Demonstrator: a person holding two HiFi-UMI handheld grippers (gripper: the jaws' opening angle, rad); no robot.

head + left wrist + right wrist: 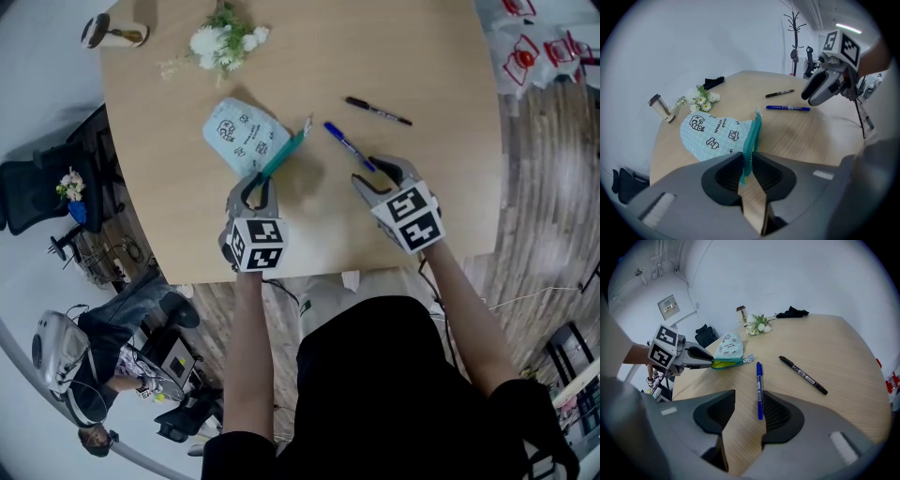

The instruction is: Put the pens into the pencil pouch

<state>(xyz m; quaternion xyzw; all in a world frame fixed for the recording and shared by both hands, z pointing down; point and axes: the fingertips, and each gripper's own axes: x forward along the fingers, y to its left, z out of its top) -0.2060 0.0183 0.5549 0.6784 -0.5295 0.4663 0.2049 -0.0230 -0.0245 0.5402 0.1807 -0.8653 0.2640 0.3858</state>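
Two pens yet to bag, both loose on the round pale-wood table [450, 75]: slim blue plastic pen [759, 390] nearest the right hand, black marker pen [803, 375] beyond it. Left gripper [749, 161] nipped nearly closed on the teal zip edge [753, 136] of the light-blue checked fabric pouch [712, 133], which lies flat on the table. Right gripper [748, 401] spread wide, holding nothing, straddling the blue pen's near end, pads not pressing on it. Keep the left pinch firm and raise the zip lip so the mouth gapes toward the pens. Lower the right jaws around the barrel and close square across it, a little in from the end, to stop any swivel. Lift cleanly, then feed tip-first into the mouth.
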